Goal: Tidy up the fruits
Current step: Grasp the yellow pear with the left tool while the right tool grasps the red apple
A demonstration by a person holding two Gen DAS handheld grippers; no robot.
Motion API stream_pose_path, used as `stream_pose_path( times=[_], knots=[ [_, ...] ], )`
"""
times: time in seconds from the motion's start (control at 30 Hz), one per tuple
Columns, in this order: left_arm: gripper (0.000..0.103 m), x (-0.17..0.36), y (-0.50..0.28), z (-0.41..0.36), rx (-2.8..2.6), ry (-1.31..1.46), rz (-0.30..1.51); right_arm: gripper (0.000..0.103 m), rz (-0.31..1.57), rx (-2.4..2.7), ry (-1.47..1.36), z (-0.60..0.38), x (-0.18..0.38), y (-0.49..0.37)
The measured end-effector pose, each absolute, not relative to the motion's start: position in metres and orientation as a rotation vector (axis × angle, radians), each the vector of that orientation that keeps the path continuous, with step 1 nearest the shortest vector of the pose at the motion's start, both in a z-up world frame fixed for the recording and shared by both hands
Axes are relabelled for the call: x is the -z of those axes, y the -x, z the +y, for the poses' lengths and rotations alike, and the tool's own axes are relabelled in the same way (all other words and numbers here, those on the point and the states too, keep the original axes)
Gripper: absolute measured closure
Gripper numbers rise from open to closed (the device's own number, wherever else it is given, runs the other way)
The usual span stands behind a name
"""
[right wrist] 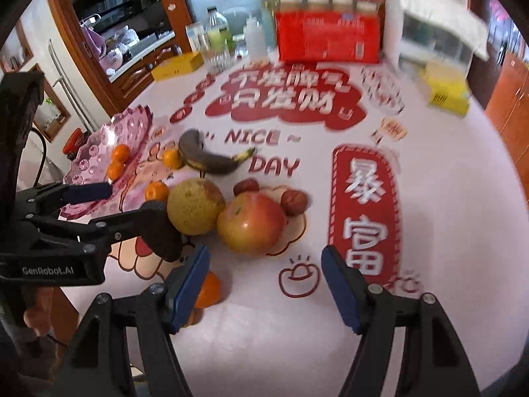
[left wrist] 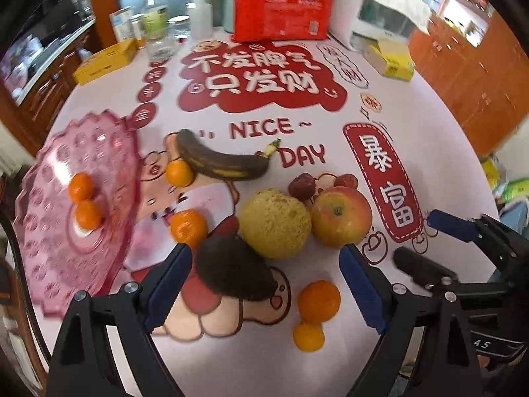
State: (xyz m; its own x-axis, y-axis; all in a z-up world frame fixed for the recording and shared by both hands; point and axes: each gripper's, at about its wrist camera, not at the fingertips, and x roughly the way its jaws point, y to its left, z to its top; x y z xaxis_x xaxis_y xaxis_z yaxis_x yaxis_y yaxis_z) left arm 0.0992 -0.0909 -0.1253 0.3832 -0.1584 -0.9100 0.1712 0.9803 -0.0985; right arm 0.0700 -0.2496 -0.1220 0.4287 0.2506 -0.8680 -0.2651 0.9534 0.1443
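Both tools empty. Left tool (left wrist: 264, 284) spread wide over dark avocado (left wrist: 231, 268), likely next pick. Right tool (right wrist: 264, 284) parted above bare counter (right wrist: 446, 198). Two tangerines (left wrist: 84, 205) already on pink tray (left wrist: 43, 258); apple (left wrist: 340, 215), banana (left wrist: 221, 162), pear (left wrist: 274, 223) loose alongside, unsorted.

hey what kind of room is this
Probably a home kitchen or dining area: a table under a red-printed tablecloth, wooden cabinets alongside, and a clear plastic bottle among the groceries at the back.

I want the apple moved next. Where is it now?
In the left wrist view the apple sits on the tablecloth right of centre, against the yellow pear, with two red dates just behind it.
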Motion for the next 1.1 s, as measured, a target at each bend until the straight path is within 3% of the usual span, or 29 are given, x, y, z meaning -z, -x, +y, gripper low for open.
stream_pose_path(
  times=[0.37,0.73,1.1],
  knots=[
    [0.013,0.164,-0.135,-0.097,0.253,-0.049,1.264,0.032,1.168,-0.366,0.003,-0.243,0.167,-0.098],
    [0.017,0.183,-0.153,-0.101,0.342,-0.039,1.328,0.032,1.122,-0.406,0.104,-0.217,0.175,-0.113],
    [0.018,0.194,-0.171,-0.081,0.379,0.089,1.374,0.021,1.091,-0.427,0.088,-0.215,0.182,-0.126]
  ],
)
